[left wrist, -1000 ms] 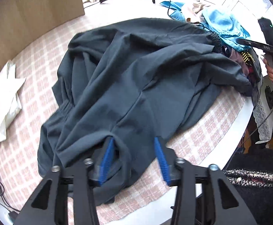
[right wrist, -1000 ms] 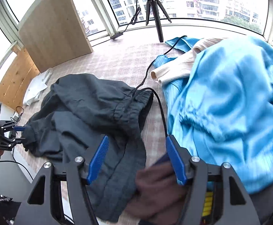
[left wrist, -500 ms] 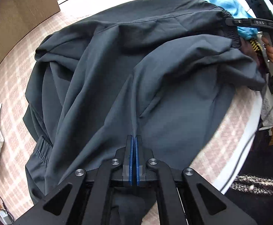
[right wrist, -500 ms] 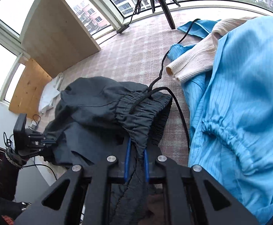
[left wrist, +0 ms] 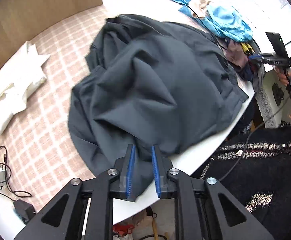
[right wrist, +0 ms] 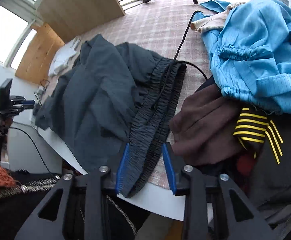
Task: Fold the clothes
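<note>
Dark grey trousers (left wrist: 155, 92) lie crumpled on the checked tablecloth near the table's front edge. My left gripper (left wrist: 142, 158) is open, its blue pads either side of a trouser-leg end that hangs over the edge. In the right wrist view the trousers (right wrist: 97, 100) show their black elastic waistband (right wrist: 155, 118). My right gripper (right wrist: 146, 156) is open with the waistband lying loose between its pads. The right gripper also shows in the left wrist view (left wrist: 253, 57), and the left gripper in the right wrist view (right wrist: 28, 104).
A pile of clothes sits at the right: blue garment (right wrist: 261, 46), brown garment (right wrist: 201, 124), black-and-yellow striped piece (right wrist: 253, 128). A black cable (right wrist: 182, 40) runs over the waistband. A folded white garment (left wrist: 15, 84) lies at the left. The white table edge (left wrist: 185, 162) is close.
Both grippers were shut on the trousers half a second ago; now both are open and have pulled back. The trousers have dropped onto the table in a looser heap.
</note>
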### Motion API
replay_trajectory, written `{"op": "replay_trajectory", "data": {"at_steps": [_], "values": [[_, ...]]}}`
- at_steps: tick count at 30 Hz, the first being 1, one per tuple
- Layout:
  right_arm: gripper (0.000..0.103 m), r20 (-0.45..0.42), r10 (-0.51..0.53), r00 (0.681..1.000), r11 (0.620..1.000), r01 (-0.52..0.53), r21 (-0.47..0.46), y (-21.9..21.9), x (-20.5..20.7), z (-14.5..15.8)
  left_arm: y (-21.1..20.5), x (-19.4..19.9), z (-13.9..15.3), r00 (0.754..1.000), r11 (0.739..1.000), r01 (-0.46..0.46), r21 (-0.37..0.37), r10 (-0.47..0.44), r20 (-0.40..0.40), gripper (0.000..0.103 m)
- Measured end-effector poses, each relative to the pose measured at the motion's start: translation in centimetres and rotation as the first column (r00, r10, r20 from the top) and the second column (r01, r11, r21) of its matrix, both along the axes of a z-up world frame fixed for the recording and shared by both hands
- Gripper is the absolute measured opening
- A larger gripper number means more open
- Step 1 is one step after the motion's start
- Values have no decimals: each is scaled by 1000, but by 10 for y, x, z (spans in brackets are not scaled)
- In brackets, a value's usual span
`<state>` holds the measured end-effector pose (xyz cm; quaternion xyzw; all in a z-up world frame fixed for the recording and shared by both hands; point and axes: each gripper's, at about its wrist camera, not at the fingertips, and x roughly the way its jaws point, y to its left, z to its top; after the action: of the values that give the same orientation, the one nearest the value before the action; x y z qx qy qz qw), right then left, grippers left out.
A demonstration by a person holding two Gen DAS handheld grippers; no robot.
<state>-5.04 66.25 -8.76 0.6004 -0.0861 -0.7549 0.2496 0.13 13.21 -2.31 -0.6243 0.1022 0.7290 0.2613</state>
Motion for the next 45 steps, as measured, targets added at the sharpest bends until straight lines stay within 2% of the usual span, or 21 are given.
{"op": "replay_trajectory", "data": {"at_steps": [2, 3, 6, 8, 11, 14, 16, 17, 20, 21, 22, 23, 25, 27, 31, 34, 37, 40, 43, 45], "values": [[50, -13, -83, 996, 996, 82, -47, 5, -22, -4, -4, -27, 1, 997, 999, -24, -28, 22, -69, 35], [50, -17, -111, 994, 992, 110, -59, 4, -35, -8, -2, -44, 0, 995, 999, -33, -36, 29, -99, 38], [50, -27, -195, 980, 977, 192, -94, 2, -73, -21, 9, -92, -23, 992, 999, -43, -13, 41, -116, 42], [50, -13, -228, 974, 969, 225, -99, -4, -96, -31, 19, -119, -52, 996, 998, -63, -18, 62, -70, 42], [50, 88, -228, 970, 970, 234, -65, -16, -119, -58, 30, -147, -93, 996, 996, -86, -18, 86, 10, 42], [50, 150, -208, 967, 974, 219, -62, -22, -130, -79, 31, -158, -122, 992, 995, -102, -5, 102, 76, 42], [50, 149, -206, 967, 971, 221, -92, -28, -132, -84, 33, -160, -132, 990, 995, -97, 7, 96, 105, 42], [48, 146, -206, 968, 967, 224, -121, -32, -133, -85, 35, -160, -135, 989, 995, -95, 22, 92, 114, 43], [11, 148, -206, 967, 950, 234, -209, -41, -132, -85, 40, -161, -138, 989, 993, -99, 67, 90, 120, 51], [10, 130, -201, 971, 950, 226, -215, -47, -129, -80, 43, -161, -138, 989, 991, -103, 82, 93, 117, 51], [10, 97, -200, 975, 955, 216, -202, -49, -126, -72, 47, -161, -138, 989, 990, -98, 104, 86, 118, 48], [9, 64, -198, 978, 960, 207, -189, -52, -122, -64, 51, -161, -138, 990, 987, -91, 130, 75, 119, 34], [8, -2, -193, 981, 968, 190, -162, -57, -115, -48, 63, -157, -139, 994, 989, -66, 133, 52, 101, 5], [7, -71, -214, 974, 967, 200, -160, -48, -101, -23, 69, -151, -134, 996, 989, -66, 132, 56, 76, 2], [7, -183, -283, 941, 951, 251, -180, -23, -78, 29, 46, -131, -82, 992, 977, -114, 180, 123, -36, 2], [7, -268, -329, 906, 938, 281, -202, -4, -60, 69, 14, -107, -16, 969, 967, -145, 209, 181, -167, 2], [7, -369, -354, 859, 930, 282, -237, -1, -43, 109, -16, -76, 61, 914, 968, -152, 197, 214, -344, 2], [7, -430, -347, 833, 925, 227, -306, -8, -32, 144, -45, -48, 132, 852, 972, -156, 174, 222, -474, 2], [7, -499, -327, 803, 930, 179, -323, -27, -25, 169, -60, -23, 186, 782, 986, -147, 82, 166, -600, 3], [7, -524, -309, 793, 936, 157, -314, -38, -27, 179, -67, -24, 206, 749, 988, -157, 9, 125, -651, 3]]}}
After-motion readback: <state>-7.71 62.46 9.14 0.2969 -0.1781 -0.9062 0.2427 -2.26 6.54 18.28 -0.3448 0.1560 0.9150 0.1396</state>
